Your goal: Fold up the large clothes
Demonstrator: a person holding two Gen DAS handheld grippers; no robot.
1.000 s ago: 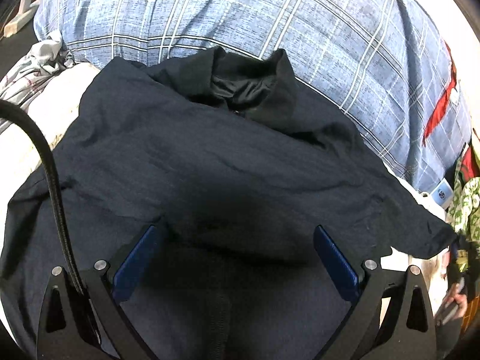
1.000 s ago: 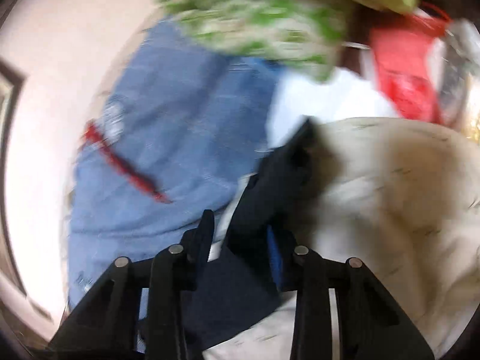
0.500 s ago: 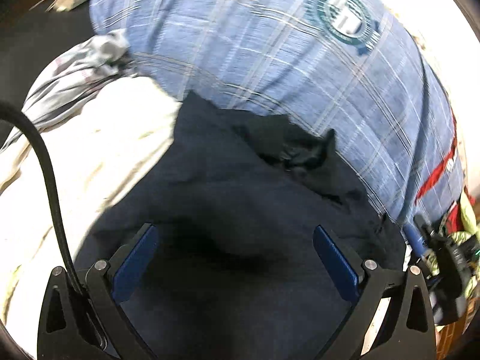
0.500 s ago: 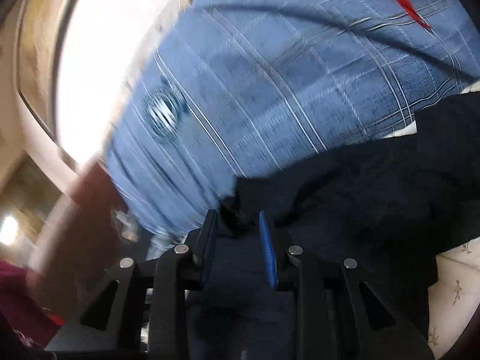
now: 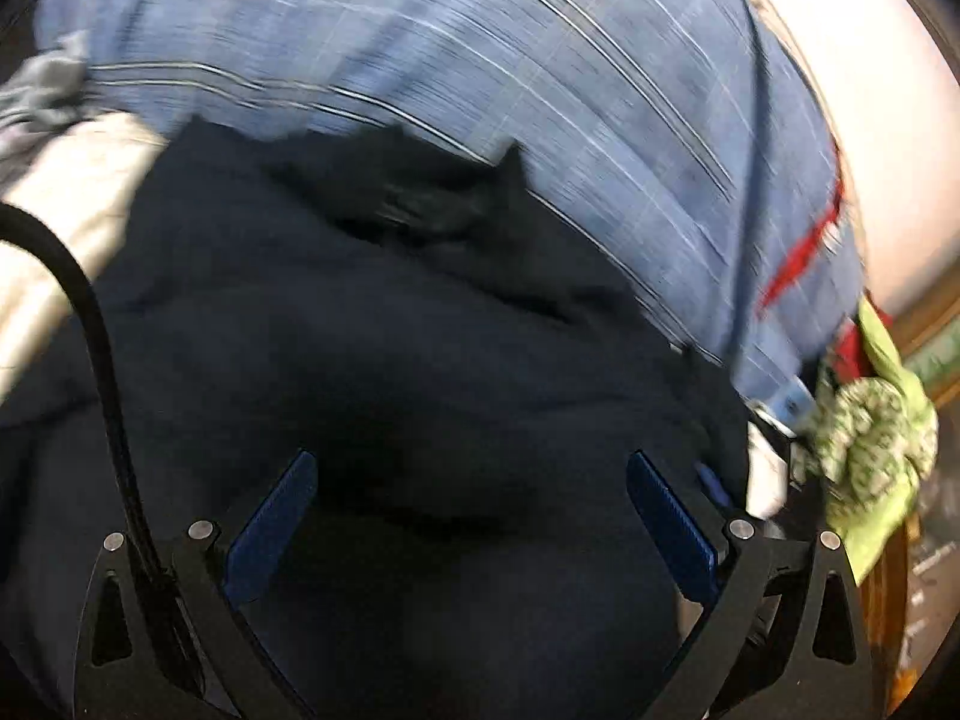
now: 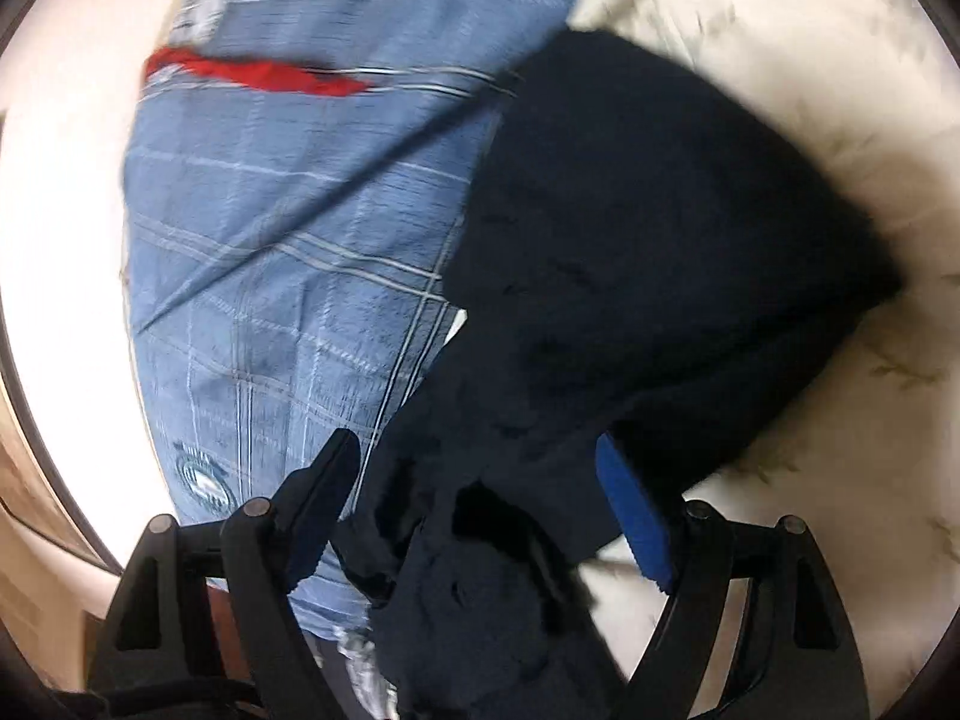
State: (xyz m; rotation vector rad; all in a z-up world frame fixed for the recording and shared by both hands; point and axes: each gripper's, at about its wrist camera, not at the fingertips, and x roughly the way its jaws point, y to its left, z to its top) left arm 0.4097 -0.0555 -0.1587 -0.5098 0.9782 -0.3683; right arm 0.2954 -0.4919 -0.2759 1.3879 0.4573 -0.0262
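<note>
A dark navy garment point(image 5: 420, 360) lies spread on a cream bedsheet point(image 5: 72, 192), its collar end against a blue plaid cushion point(image 5: 540, 90). My left gripper point(image 5: 469, 462) hovers over the garment's middle, wide open with nothing between its fingers. In the right wrist view the garment point(image 6: 630, 228) is doubled over on the sheet point(image 6: 810, 60). My right gripper point(image 6: 477, 444) is opening. A rumpled edge of the garment lies loose between its jaws, and the pads stand clear of it. Both views are motion-blurred.
The blue plaid cushion point(image 6: 288, 210) with a red strip point(image 6: 258, 75) borders the garment. A green patterned cloth point(image 5: 870, 432) lies at the right, a grey checked cloth point(image 5: 42, 84) at the far left. A black cable point(image 5: 102, 360) hangs by my left gripper.
The right gripper, earlier shut on the garment's edge, has swung across and spread its jaws, so the edge now lies loose. The left gripper stays open over the garment while its view shifts.
</note>
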